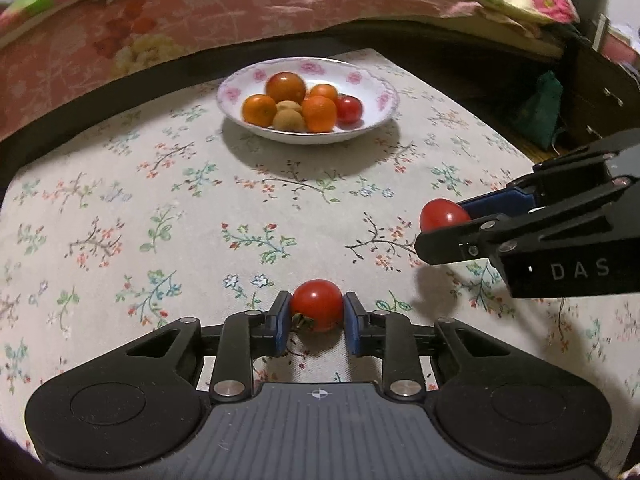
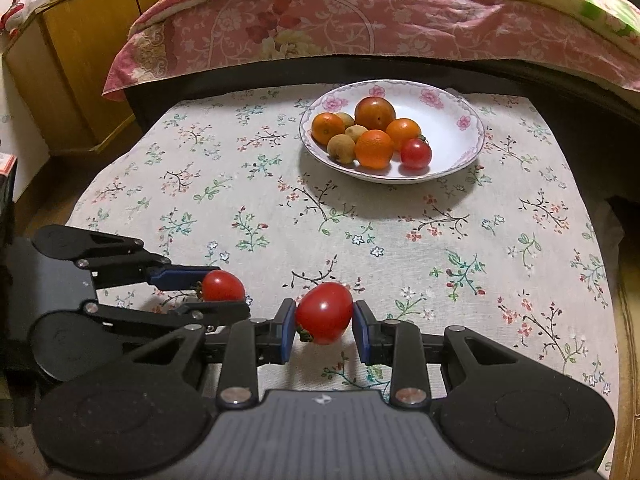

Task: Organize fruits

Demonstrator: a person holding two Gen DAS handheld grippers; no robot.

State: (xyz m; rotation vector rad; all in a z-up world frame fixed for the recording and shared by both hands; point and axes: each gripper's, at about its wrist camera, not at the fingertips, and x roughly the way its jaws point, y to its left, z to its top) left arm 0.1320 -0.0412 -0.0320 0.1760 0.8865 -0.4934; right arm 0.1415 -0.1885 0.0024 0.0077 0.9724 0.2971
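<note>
The left gripper (image 1: 317,314), black with blue pads, is clamped on a small round red tomato (image 1: 316,305) — its pads press the fruit from both sides, with the green stem end turned toward the lower left. The tomato sits low over the pale floral tablecloth (image 1: 160,220); whether it touches the cloth cannot be told.

The right gripper (image 2: 324,325) is likewise closed on a second red tomato, slightly oval (image 2: 325,313), held tilted between its blue pads with the stem end pointing down and left. In the left wrist view this same tomato (image 1: 443,214) shows at the right edge, pinched at the tips of the right gripper (image 1: 448,224). In the right wrist view the left gripper (image 2: 224,292) lies just beside the right one, on its left, with its own tomato (image 2: 222,286) between the fingers.

Farther back on the cloth, well apart from both grippers, stands a white shallow bowl with pink flowers on its rim (image 2: 460,120). In it lie several oranges (image 2: 374,149), a few small brownish fruits (image 2: 341,148) and one more red tomato (image 2: 416,153). Behind the table hangs a pink floral bedcover (image 2: 360,24).
</note>
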